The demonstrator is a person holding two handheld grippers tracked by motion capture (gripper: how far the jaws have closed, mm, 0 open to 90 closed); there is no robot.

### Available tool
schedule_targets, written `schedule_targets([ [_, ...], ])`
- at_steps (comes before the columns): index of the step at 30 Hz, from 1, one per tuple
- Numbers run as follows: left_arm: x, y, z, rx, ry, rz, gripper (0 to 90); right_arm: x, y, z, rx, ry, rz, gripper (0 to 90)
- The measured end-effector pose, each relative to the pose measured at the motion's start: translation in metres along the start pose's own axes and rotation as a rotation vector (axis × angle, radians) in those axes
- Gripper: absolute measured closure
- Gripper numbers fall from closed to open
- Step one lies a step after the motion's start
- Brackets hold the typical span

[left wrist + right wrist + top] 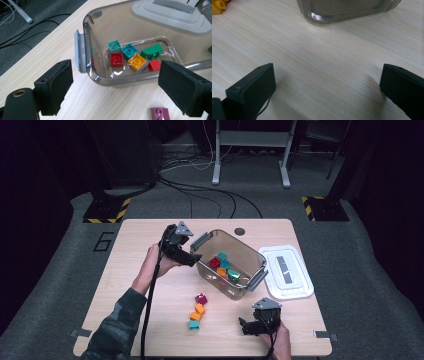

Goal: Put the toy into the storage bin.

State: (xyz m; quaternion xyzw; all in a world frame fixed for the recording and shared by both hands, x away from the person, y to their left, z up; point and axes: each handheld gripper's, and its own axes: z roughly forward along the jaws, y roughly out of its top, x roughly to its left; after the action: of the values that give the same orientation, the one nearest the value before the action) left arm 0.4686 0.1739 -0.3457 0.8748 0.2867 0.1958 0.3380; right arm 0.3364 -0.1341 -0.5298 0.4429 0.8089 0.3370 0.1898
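A clear plastic bin (pixel 235 236) stands on the wooden table and holds several toy bricks, among them a red one (pixel 116 59), an orange one (pixel 136 61) and a green one (pixel 151 51). My left gripper (pixel 196 260) hovers just outside the bin's left end wall (pixel 86 37); its jaws are open and nothing is between them (pixel 115 82). A magenta brick (pixel 201 298) lies in front of the bin, with orange (pixel 198 312) and teal (pixel 193 325) bricks in a row below it. Low over the table's front right, my right gripper (pixel 243 326) is open and empty (pixel 328 75).
The bin's white lid (pixel 286 271) lies flat to its right. A round hole (pixel 239 231) marks the table's far edge. A yellow brick (pixel 218 6) sits at the top left of the right gripper view, and the bin's corner (pixel 342 10) is ahead.
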Motion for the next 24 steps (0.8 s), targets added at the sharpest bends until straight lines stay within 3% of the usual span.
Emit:
schedule_targets([
  [12, -0.004, -0.035, -0.002, 0.010, 0.008, -0.032, 11.1, 0.000, 0.000, 0.000, 0.000, 0.000, -0.001, 0.0],
  [24, -0.012, -0.075, 0.009, 0.042, -0.011, -0.075, 10.4, 0.000, 0.000, 0.000, 0.000, 0.000, 0.000, 0.0],
])
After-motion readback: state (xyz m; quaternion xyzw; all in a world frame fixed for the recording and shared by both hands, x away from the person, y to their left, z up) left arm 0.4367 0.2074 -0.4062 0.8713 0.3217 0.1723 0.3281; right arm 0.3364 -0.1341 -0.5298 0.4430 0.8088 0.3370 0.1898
